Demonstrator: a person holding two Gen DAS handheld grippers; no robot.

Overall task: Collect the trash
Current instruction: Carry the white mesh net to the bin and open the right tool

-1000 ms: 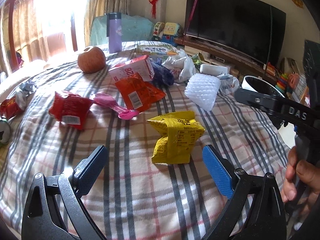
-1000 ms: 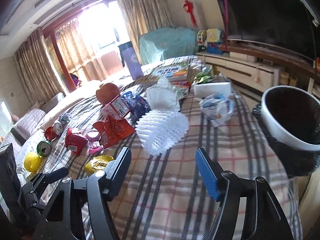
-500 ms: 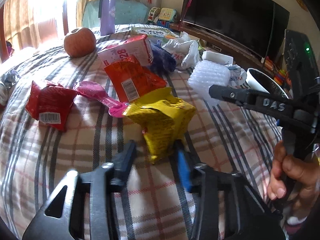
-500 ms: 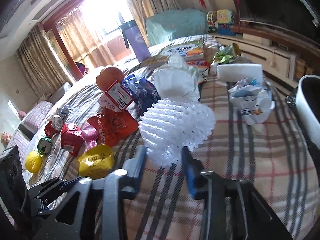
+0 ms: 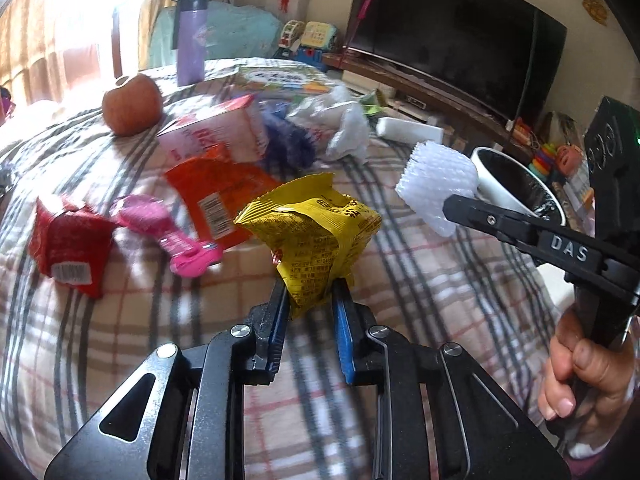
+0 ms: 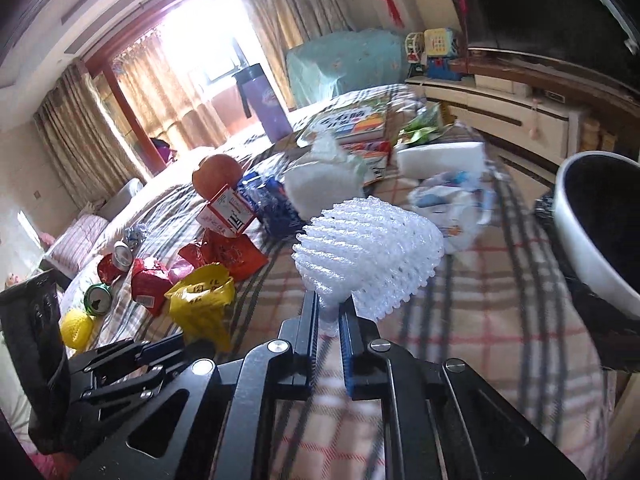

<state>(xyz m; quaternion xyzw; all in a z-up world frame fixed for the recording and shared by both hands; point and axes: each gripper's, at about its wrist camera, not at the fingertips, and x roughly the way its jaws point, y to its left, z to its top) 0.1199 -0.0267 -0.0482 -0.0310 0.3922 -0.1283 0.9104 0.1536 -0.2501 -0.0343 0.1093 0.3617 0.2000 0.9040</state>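
Pinching yellow snack bag by lower end, left gripper jaws narrow, bag lifted clear of plaid blanket. Right gripper clamped on white foam net, net raised off blanket, near white bin at right edge. Red wrapper, pink wrapper, orange packet, apple lying on blanket behind.

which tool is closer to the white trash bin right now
Right. The right tool, shut on the white foam net, sits just short of the bin. The left tool, gripping the yellow wrapper, is farther back over the plaid blanket.
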